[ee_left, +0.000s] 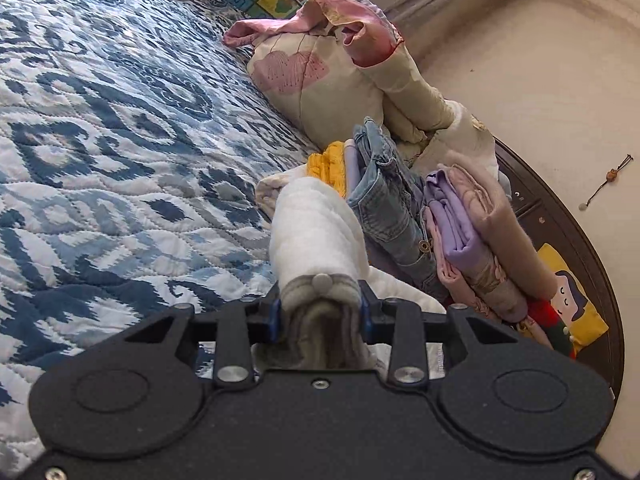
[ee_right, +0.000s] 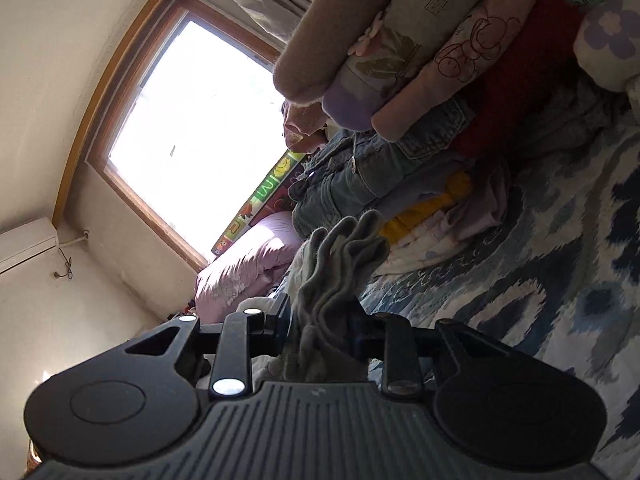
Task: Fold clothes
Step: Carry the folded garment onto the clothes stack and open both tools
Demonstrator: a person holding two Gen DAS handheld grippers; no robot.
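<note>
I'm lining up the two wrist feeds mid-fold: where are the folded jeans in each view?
Left wrist: the jeans sit right of centre, standing on edge in the clothes pile, just beyond the white garment clamped in the left gripper.
Right wrist: the jeans sit above centre, beyond the grey cloth in the right gripper.
Shared landmark: the yellow garment beside the jeans.

A quilted cotton-look bedspread (ee_left: 120, 140), faded denim jeans (ee_left: 384, 200) and a matt black plastic hand-held gripper (ee_left: 320, 316).
</note>
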